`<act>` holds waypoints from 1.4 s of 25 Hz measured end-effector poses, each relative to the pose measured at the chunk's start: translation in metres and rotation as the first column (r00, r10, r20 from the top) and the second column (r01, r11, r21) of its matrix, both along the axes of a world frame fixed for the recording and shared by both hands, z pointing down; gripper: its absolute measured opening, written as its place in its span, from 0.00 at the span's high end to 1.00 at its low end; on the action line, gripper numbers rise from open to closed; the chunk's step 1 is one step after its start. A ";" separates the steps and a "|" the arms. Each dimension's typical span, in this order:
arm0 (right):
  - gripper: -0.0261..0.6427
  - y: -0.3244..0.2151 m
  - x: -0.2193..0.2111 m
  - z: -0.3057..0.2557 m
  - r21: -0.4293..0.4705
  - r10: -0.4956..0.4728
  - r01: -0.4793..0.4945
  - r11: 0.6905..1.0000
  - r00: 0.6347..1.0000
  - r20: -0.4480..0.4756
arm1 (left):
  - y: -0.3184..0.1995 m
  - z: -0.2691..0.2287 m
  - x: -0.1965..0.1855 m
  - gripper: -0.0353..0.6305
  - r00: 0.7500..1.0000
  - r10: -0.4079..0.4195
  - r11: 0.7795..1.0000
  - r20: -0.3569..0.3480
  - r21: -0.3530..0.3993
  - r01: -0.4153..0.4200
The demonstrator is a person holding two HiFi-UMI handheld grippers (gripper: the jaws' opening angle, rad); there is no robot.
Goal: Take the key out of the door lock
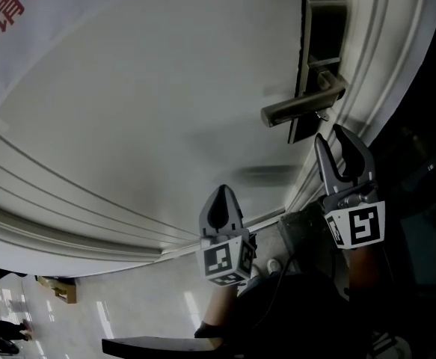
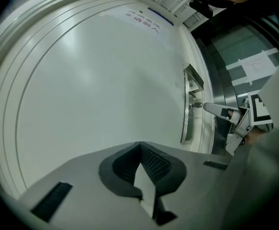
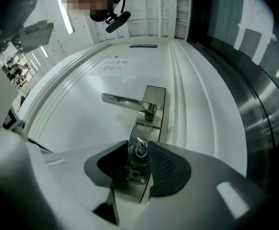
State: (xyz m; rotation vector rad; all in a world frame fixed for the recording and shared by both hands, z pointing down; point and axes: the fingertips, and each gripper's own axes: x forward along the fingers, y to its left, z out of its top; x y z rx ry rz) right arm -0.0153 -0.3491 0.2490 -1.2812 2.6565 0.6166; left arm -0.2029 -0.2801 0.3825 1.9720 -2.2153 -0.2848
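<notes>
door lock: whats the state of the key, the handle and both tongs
key: in the lock plate, between the right tongs' jaws, not gripped
lever handle: about level, untouched
right tongs: open, one jaw either side of the key
left tongs: shut, empty, away from the lock plate

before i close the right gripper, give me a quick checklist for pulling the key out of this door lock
1. Small silver key seated in the dark metal lock plate: ok.
2. Right gripper jaws apart: ok.
3. Key lined up between its jaws in the right gripper view: ok.
4. Jaws far enough forward to pinch the key: cannot tell.
5. Left gripper shut, empty, clear of the silver lever handle: ok.
</notes>
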 end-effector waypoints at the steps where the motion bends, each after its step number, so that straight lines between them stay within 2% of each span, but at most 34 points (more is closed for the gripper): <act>1: 0.81 -0.002 -0.001 -0.002 0.018 0.019 -0.018 1.000 1.000 -0.023 | 0.000 -0.001 -0.001 0.95 1.000 0.000 1.000 0.002 0.003 0.000; 7: 0.81 -0.013 -0.012 -0.011 0.151 0.098 -0.073 0.986 0.981 -0.168 | 0.002 -0.012 -0.005 0.95 1.000 -0.004 0.999 -0.006 0.042 0.004; 9: 0.81 -0.018 -0.015 -0.009 0.169 0.132 -0.096 0.981 0.968 -0.214 | 0.002 -0.014 -0.003 0.95 1.000 0.006 0.999 -0.017 0.042 -0.005; 11: 0.81 -0.023 -0.016 -0.002 0.168 0.170 -0.127 0.978 0.946 -0.275 | 0.002 -0.016 -0.002 0.95 0.999 0.010 1.000 -0.034 0.030 -0.009; 13: 0.81 -0.025 -0.019 -0.001 0.207 0.202 -0.139 0.968 0.925 -0.322 | 0.002 -0.017 -0.003 0.95 0.999 0.005 1.000 -0.041 0.019 -0.004; 16: 0.81 -0.027 -0.022 -0.003 0.280 0.249 -0.144 0.949 0.887 -0.389 | 0.001 -0.019 -0.003 0.95 1.000 0.018 0.999 -0.019 0.042 -0.017; 19: 0.81 -0.032 -0.022 -0.004 0.312 0.296 -0.162 0.936 0.842 -0.452 | 0.002 -0.020 -0.002 0.95 0.999 0.027 0.999 -0.016 0.039 -0.027; 24: 0.81 -0.036 -0.020 -0.001 0.340 0.337 -0.175 0.924 0.794 -0.506 | 0.003 -0.020 -0.003 0.95 0.999 0.030 0.998 -0.022 0.047 -0.029; 27: 0.82 -0.036 -0.021 -0.003 0.388 0.370 -0.171 0.905 0.765 -0.526 | 0.005 -0.019 -0.004 0.95 0.999 0.026 0.999 -0.022 0.046 -0.025; 29: 0.88 -0.035 -0.020 -0.006 0.412 0.389 -0.172 0.895 0.755 -0.528 | 0.007 -0.018 -0.005 0.95 1.000 0.020 0.999 -0.022 0.036 -0.019; 32: 0.90 -0.035 -0.020 -0.007 0.422 0.397 -0.169 0.891 0.740 -0.543 | 0.008 -0.020 -0.005 0.95 1.000 0.028 0.998 -0.004 0.059 -0.027; 35: 0.92 -0.035 -0.020 -0.005 0.433 0.407 -0.167 0.886 0.728 -0.552 | 0.009 -0.020 -0.006 0.95 1.000 0.022 0.998 -0.015 0.056 -0.021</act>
